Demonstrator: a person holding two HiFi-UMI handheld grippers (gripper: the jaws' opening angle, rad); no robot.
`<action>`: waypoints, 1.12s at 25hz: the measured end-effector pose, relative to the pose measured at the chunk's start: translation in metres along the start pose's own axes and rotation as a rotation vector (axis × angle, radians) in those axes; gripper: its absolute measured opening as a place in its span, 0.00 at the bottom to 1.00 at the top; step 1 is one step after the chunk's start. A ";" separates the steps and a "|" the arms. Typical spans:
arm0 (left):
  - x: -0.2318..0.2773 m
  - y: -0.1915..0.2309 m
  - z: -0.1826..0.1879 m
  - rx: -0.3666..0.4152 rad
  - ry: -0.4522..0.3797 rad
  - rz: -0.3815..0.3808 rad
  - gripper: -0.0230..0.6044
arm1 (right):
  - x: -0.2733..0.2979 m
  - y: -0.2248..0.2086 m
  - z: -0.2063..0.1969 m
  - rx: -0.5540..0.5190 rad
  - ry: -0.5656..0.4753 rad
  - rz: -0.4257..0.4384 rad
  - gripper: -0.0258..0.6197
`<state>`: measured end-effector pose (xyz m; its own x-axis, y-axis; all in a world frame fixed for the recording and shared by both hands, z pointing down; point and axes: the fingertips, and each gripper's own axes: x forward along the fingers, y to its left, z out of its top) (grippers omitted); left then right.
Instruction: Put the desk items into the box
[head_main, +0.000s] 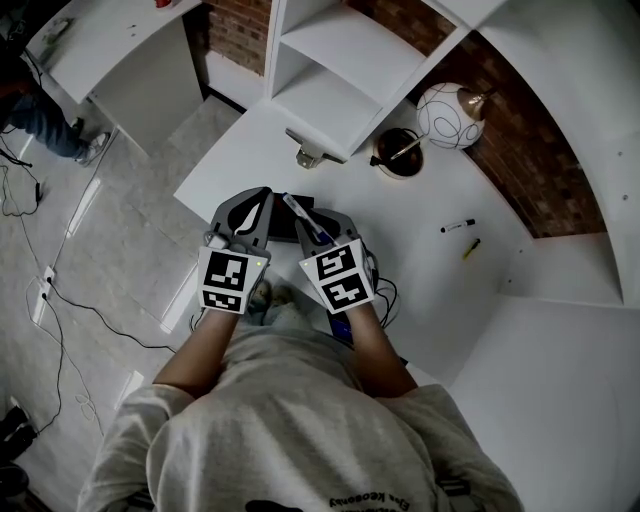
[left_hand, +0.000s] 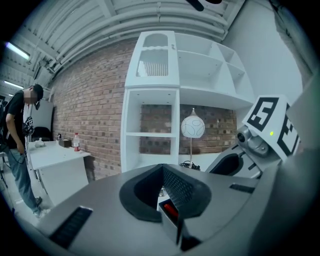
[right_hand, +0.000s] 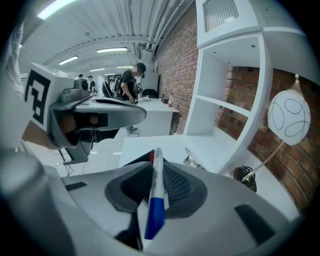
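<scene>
White tabletop (head_main: 430, 270) against a brick wall (head_main: 520, 150): the dark box (head_main: 280, 231) sits at its near edge, between your two grippers. Your right gripper (right_hand: 156, 172) is clamped on a white pen (right_hand: 156, 200) with a blue end, held over the box. Your left gripper (left_hand: 162, 177) has its jaws drawn together at the tips.

Pen (right_hand: 156, 192) white, blue-capped; desk (head_main: 420, 230) white.

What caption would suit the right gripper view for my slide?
Right tongs shut on a blue-and-white pen, facing white shelves and a globe lamp against the brick wall.
</scene>
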<state>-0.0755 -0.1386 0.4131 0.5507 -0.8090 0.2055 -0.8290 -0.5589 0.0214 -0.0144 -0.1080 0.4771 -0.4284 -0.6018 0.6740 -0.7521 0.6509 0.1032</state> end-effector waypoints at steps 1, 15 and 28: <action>0.000 -0.001 0.000 0.000 0.001 -0.001 0.04 | -0.002 0.001 -0.002 -0.007 0.016 0.000 0.17; -0.011 0.002 -0.002 0.002 0.003 0.013 0.04 | 0.012 0.022 -0.027 -0.127 0.301 0.071 0.17; -0.014 0.009 -0.004 -0.011 0.006 0.026 0.04 | 0.013 0.018 0.009 -0.110 0.213 0.081 0.17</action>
<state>-0.0911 -0.1319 0.4144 0.5283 -0.8222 0.2119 -0.8442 -0.5354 0.0272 -0.0379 -0.1081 0.4812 -0.3608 -0.4425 0.8210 -0.6555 0.7465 0.1143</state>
